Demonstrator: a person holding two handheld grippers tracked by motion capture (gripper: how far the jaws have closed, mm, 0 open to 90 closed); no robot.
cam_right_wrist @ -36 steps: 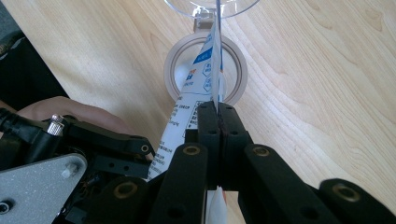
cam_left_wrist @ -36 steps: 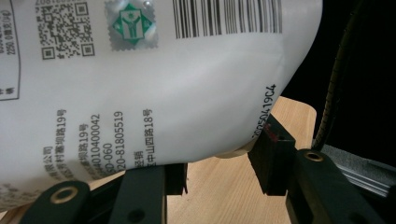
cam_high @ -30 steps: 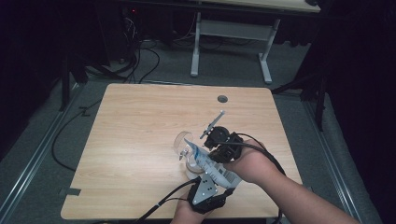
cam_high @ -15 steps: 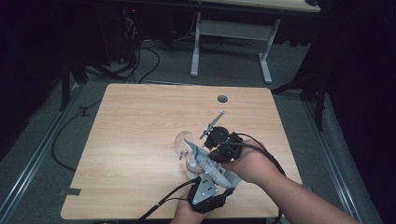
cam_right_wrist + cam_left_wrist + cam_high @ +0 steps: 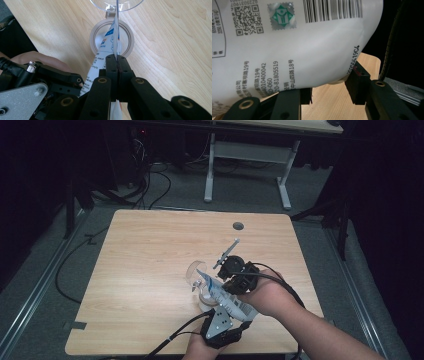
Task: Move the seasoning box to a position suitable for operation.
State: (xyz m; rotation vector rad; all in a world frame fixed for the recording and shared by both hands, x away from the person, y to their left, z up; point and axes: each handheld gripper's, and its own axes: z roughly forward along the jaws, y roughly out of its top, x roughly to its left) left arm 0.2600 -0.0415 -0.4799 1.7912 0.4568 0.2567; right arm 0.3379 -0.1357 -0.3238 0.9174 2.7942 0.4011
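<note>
a white printed plastic pouch (image 5: 227, 297) with a barcode is lying tilted over a round cream container (image 5: 111, 40) near the front edge of the light wooden table (image 5: 150, 250), its far corner pointing into the opening. the container's clear hinged lid (image 5: 194, 271) is standing open on its far side. the right gripper (image 5: 116, 62) is pinching the pouch's thin top edge with its jaws closed tight. the left gripper (image 5: 329, 92) is clamping the pouch's swollen body from the near side, jaws half apart around it.
</note>
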